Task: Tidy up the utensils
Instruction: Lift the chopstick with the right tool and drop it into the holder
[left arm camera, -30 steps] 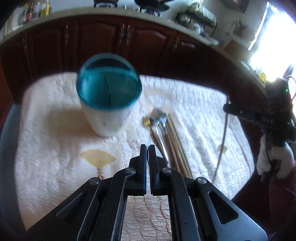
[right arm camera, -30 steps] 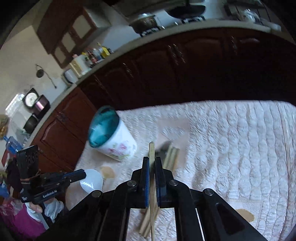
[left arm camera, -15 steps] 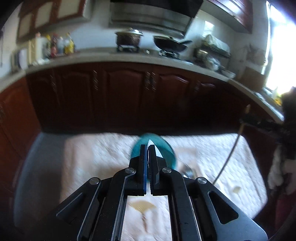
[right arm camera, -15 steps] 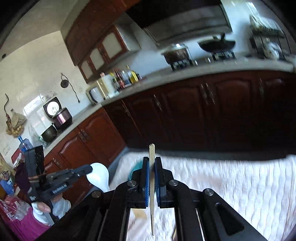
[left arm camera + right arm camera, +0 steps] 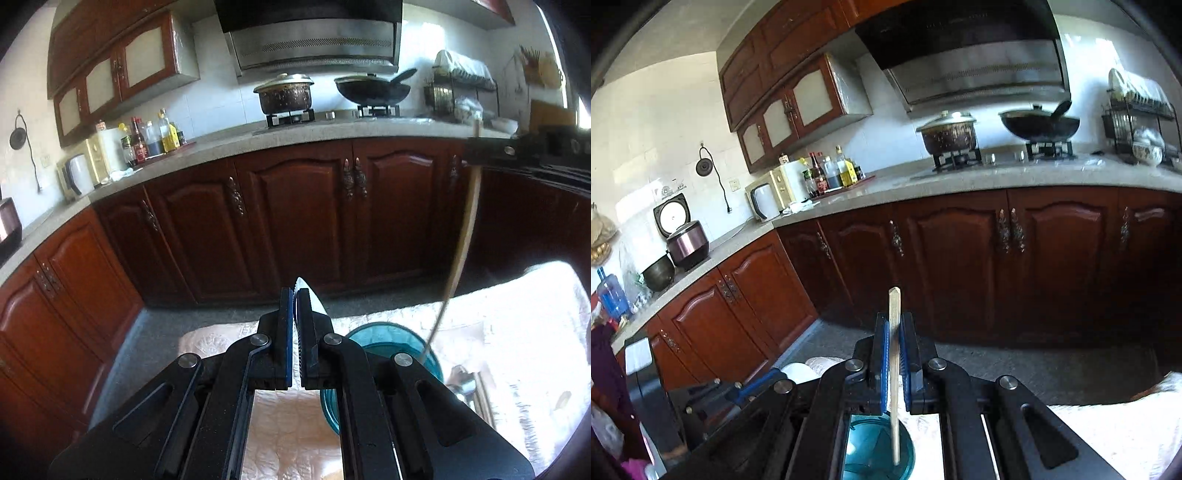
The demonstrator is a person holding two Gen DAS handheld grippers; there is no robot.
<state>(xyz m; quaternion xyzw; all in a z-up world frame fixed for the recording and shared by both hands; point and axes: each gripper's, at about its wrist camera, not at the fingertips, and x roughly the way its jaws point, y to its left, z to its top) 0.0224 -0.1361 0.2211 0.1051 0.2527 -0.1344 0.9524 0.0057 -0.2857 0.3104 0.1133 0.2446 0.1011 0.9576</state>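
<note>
With the right tongs (image 5: 894,363) clamped on an upright chopstick (image 5: 894,373) over the teal-rimmed cup (image 5: 875,452) at lower centre, and the left tongs (image 5: 294,332) pinching a white spoon (image 5: 310,299), lower the tip straight inside before releasing.

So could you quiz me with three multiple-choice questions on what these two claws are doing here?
1. Where does the chopstick's lower end hang?
A. above the teal cup
B. on the stove
C. in the dish rack

2. What colour is the cup's inside?
A. red
B. teal
C. yellow

3. How is the right claw?
A. wide open
B. shut on the chopstick
C. out of view

Answers: 1 A, its tip shows over the cup's mouth; 2 B, teal in both views; 3 B, the blue pads pinch the stick. The left claw holds a white spoon.
</note>
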